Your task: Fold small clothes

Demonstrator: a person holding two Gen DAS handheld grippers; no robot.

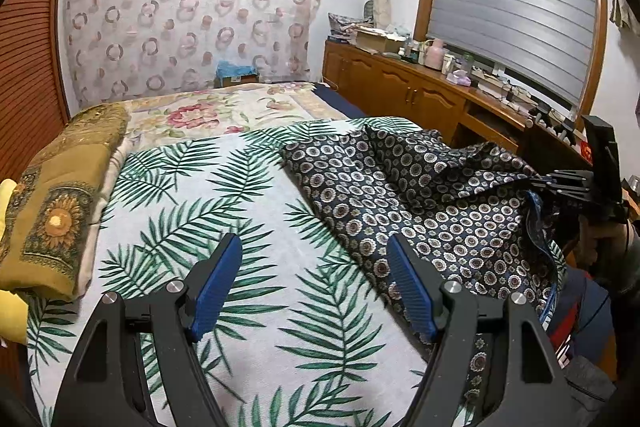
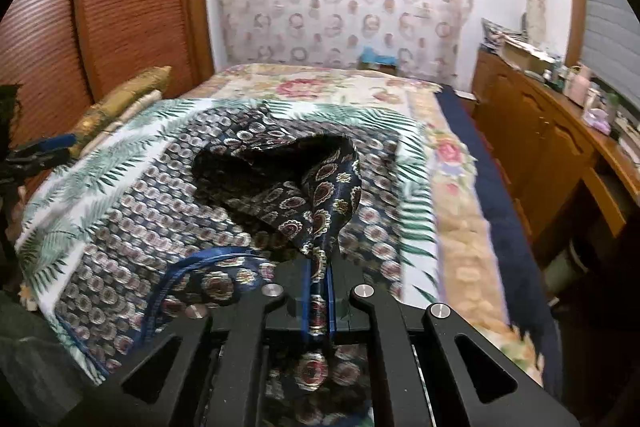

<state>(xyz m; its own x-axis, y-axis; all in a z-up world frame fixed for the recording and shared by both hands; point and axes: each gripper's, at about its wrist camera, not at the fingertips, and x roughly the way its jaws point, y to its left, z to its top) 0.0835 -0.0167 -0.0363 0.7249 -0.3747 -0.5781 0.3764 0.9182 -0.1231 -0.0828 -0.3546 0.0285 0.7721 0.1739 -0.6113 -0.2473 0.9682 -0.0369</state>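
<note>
Navy patterned garment (image 1: 404,203) lies on the leaf-print sheet (image 1: 224,211) that covers the near part of the bed, toward the bed's right side, with one part raised off the sheet. The right gripper (image 2: 319,291) is closed tightly on a fold of this cloth: in the right wrist view the fabric runs between the two blue pads (image 2: 307,301) and rises in front of the camera like a small tent. I judge that the edge is held up so that it can be carried over the rest of the garment for a fold.

The left gripper (image 1: 314,287) hovers above the sheet with its jaws wide apart and nothing between them. Its right finger stands over the near edge of the garment, its left finger over bare sheet, so it seems ready to take or pin a second point, because a thin cloth held at one place only sags and twists. The right wrist view is blurred by motion, so I cannot say exactly which part of the garment is pinched; it is maybe a hem or a waistband, as a blue trim (image 2: 188,267) shows near the grip.

The sheet probably serves as a flat, clean working area. A folded yellow-brown blanket (image 1: 60,207) lies at the left of the bed, well apart from the garment, so it does not disturb the folding.
</note>
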